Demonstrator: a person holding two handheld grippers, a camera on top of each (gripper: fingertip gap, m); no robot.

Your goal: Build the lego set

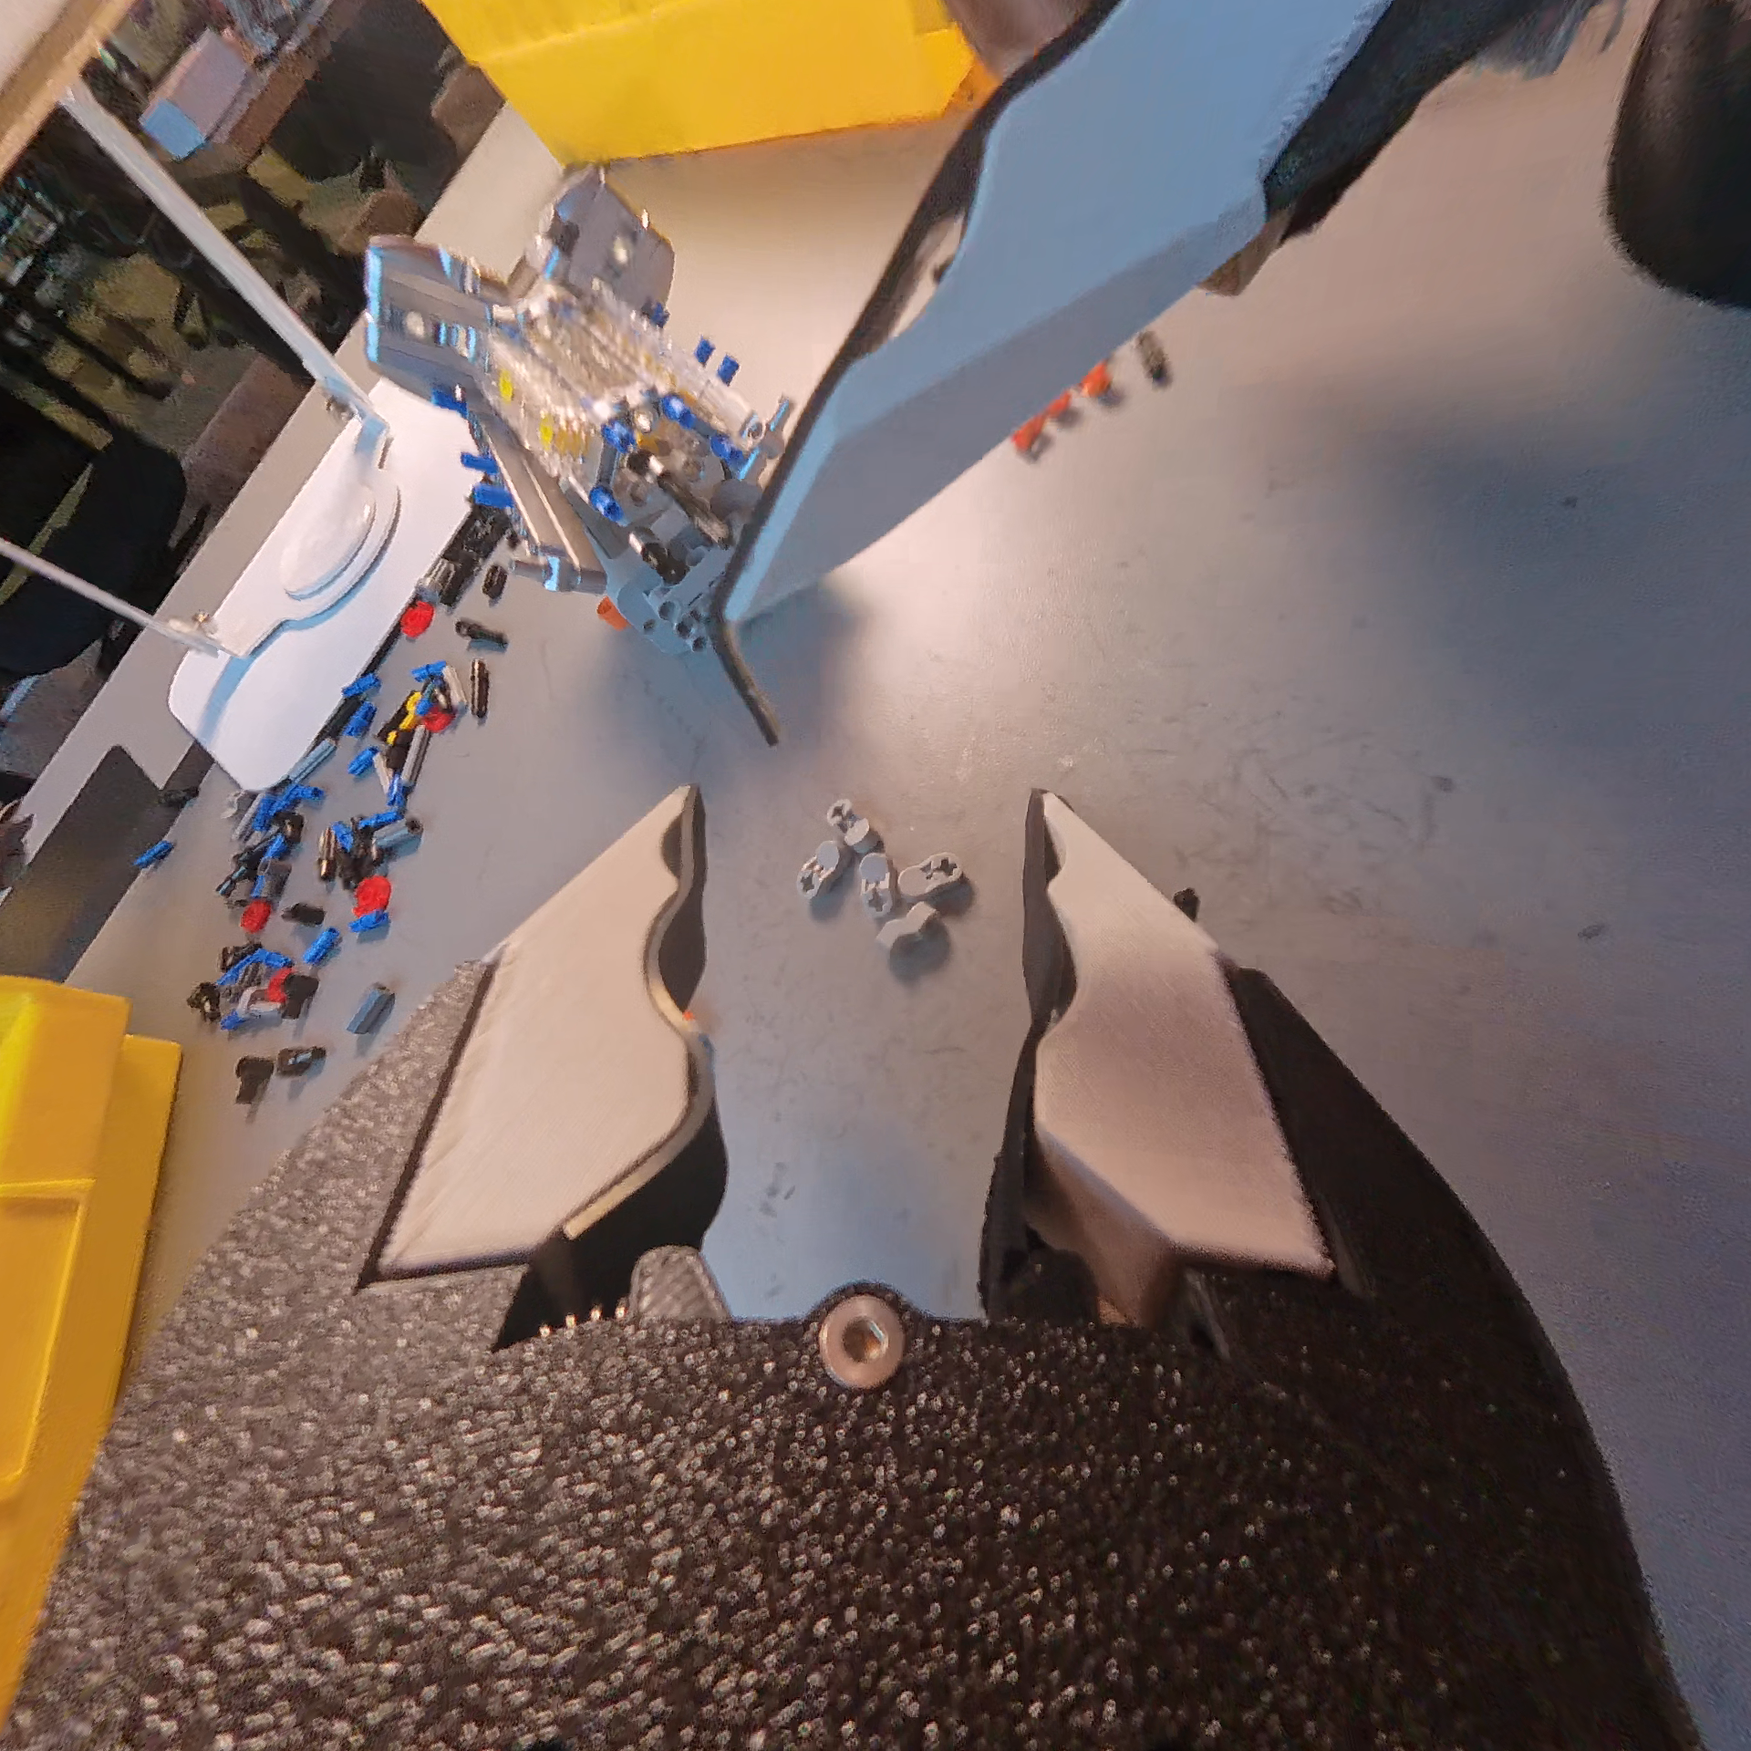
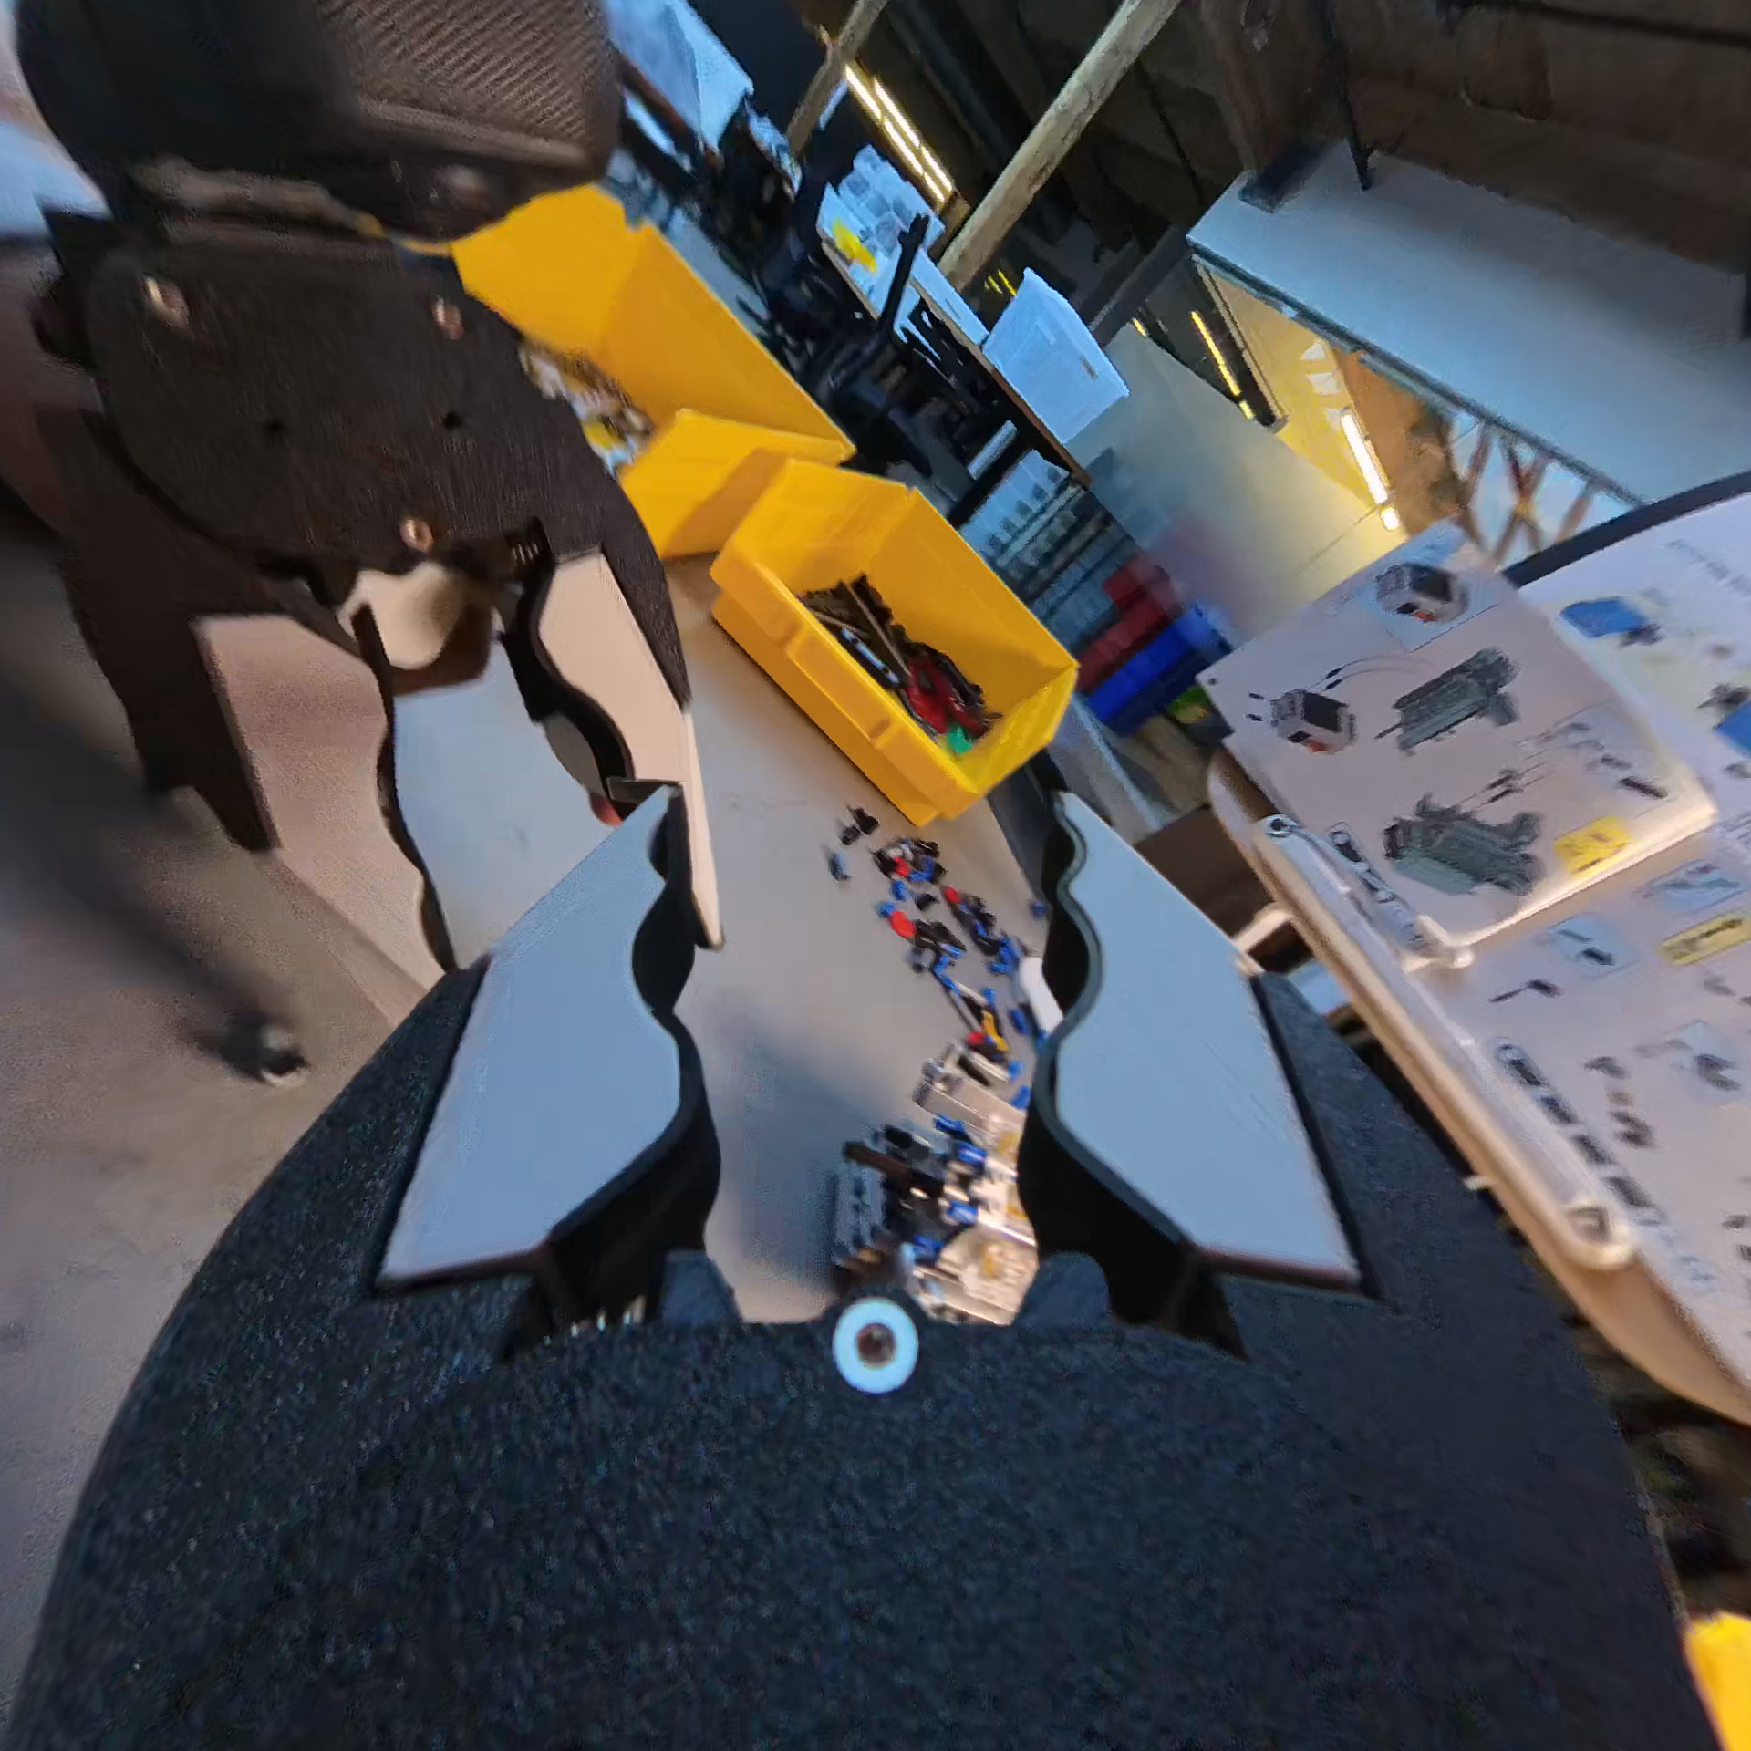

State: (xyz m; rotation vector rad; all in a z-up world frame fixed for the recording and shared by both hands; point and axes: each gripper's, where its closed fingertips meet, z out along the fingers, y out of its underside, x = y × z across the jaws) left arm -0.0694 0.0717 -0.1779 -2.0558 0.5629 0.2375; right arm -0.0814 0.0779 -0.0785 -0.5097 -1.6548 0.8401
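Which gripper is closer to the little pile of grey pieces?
Left. The left gripper hangs open right around the grey pieces; the right gripper is farther back, beside the brick model.

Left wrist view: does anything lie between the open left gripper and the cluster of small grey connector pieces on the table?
Nothing visible does. The left gripper is open, and the grey connector pieces lie on bare table just past and between its fingertips. The right gripper's finger and the brick model are farther off.
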